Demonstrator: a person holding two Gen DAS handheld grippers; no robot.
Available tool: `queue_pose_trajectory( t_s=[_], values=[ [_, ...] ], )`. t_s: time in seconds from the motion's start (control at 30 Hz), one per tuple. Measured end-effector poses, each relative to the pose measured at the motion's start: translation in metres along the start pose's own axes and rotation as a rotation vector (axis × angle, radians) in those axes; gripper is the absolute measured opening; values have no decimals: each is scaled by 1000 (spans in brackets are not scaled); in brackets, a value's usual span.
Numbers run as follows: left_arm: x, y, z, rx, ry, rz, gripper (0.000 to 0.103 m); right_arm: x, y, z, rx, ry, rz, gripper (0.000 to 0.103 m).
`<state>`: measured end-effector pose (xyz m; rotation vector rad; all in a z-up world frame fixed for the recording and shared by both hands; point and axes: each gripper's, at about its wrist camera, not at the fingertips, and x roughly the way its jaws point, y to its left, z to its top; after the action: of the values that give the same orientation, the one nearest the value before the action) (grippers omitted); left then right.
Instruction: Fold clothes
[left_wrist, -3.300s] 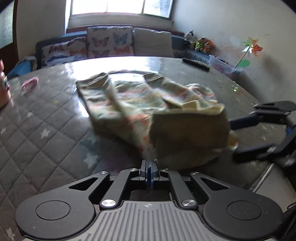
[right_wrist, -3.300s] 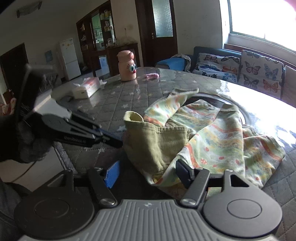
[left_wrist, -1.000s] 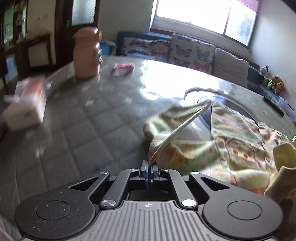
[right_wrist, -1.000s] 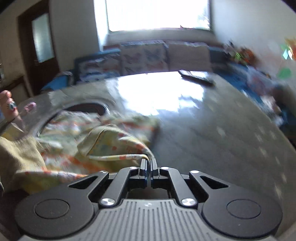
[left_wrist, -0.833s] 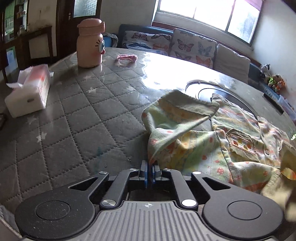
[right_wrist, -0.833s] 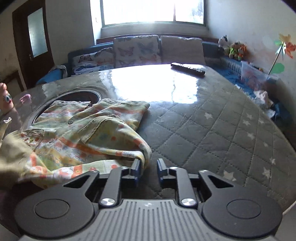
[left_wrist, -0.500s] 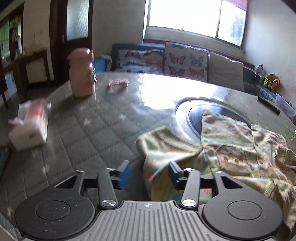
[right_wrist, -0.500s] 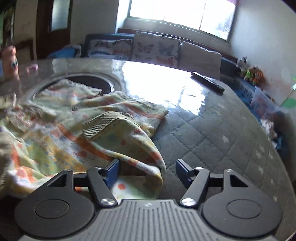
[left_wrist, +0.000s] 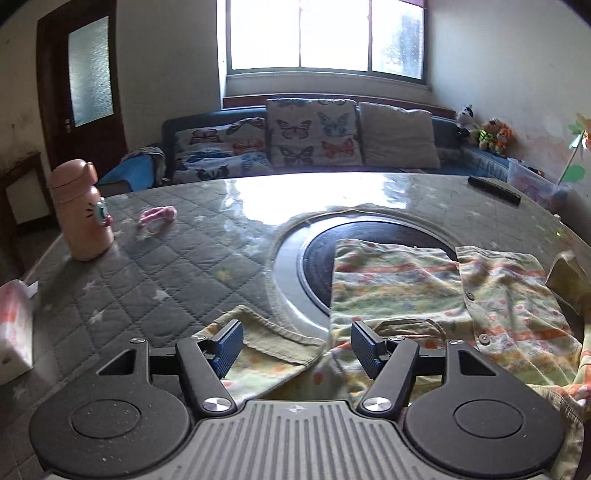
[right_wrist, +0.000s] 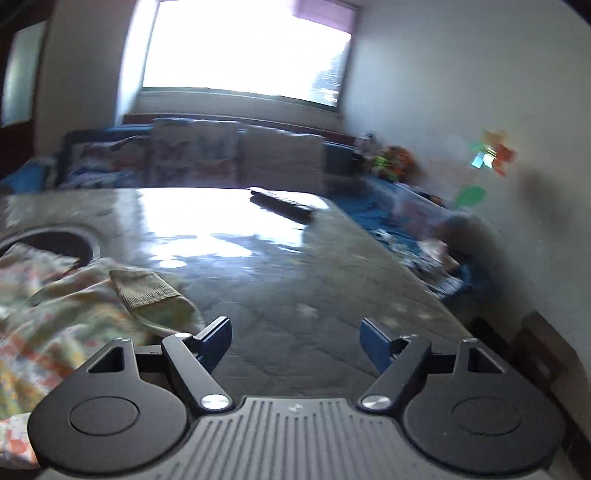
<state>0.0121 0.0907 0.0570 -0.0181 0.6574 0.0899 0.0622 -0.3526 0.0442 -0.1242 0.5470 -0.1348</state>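
- On the quilted table (left_wrist: 155, 280), a small printed garment (left_wrist: 424, 288) lies spread face up, partly over the dark round inset (left_wrist: 317, 258) in the tabletop, so the front panels and snaps show and the shape can be read before any fold.
- Below the left gripper (left_wrist: 295, 341), a sleeve (left_wrist: 266, 343) reaches out toward the near edge; its cloth sits between the jaws, but the blue pads (left_wrist: 229, 341) stand clear of it on both sides. The jaws are opening, so the sleeve looks laid down rather than held.
- Over bare table sits the right gripper (right_wrist: 295, 341), with nothing between its fingers; its jaws are opening too. The other sleeve, with its ribbed cuff (right_wrist: 144, 288), lies just left of it, likely set there to flatten that side.
- Both sleeves out to the sides suggests the garment is being squared up, with folding proper not yet done.
- Well apart from the cloth stand a pink bottle (left_wrist: 83, 210), a pink hair tie (left_wrist: 157, 216) and a tissue pack (left_wrist: 13, 332), leaving the folding area free.
- A remote (right_wrist: 282, 205) lies far across the table, out of the way; the right view is blurred, so finer detail there cannot be told.
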Motion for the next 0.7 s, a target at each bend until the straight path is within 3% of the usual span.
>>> queue_pose_trajectory(
  t_s=[0.17, 0.33, 0.47, 0.6, 0.7],
  values=[
    [13, -12, 7, 39, -1, -30, 68, 0, -27, -9, 59, 43, -43, 79],
    [29, -25, 13, 61, 19, -61, 68, -2, -2, -1, 15, 18, 88, 82],
    [38, -40, 14, 86, 32, -87, 68, 18, 46, 8, -89, 30, 192, 87],
    [43, -47, 14, 100, 42, -98, 68, 49, 64, 9, -135, 79, 196, 87],
    [48, -46, 15, 99, 49, -93, 69, 66, 59, 5, -143, 104, 145, 87]
  ],
)
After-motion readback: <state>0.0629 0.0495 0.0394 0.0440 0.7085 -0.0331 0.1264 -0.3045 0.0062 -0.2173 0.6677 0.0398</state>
